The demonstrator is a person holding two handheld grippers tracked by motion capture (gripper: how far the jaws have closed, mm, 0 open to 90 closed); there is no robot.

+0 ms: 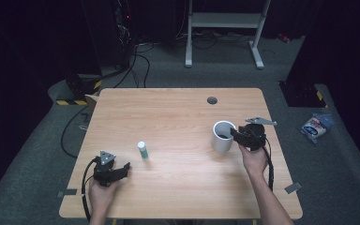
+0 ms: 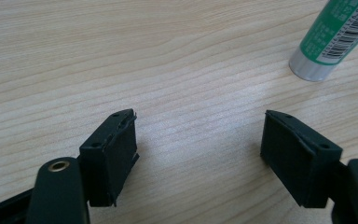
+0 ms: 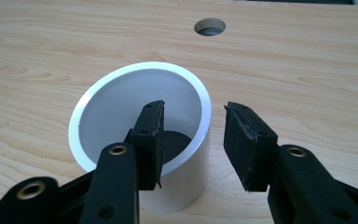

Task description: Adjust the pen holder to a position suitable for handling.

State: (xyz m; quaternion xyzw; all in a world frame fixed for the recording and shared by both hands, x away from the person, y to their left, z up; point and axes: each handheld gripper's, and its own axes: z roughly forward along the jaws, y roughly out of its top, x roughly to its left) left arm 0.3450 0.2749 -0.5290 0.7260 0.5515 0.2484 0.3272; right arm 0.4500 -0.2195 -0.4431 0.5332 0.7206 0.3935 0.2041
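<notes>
The white cup (image 1: pixel 223 136) stands upright on the right half of the tabletop (image 1: pixel 178 112), mouth and long axis pointing straight up, something dark at its bottom. The right gripper (image 3: pixel 193 140) straddles its near wall, one jaw inside and one outside, not yet pressing, apparently to pinch the rim. A glue stick (image 1: pixel 142 150) stands left of centre; the left gripper (image 1: pixel 127 167) rests open beside it.
</notes>
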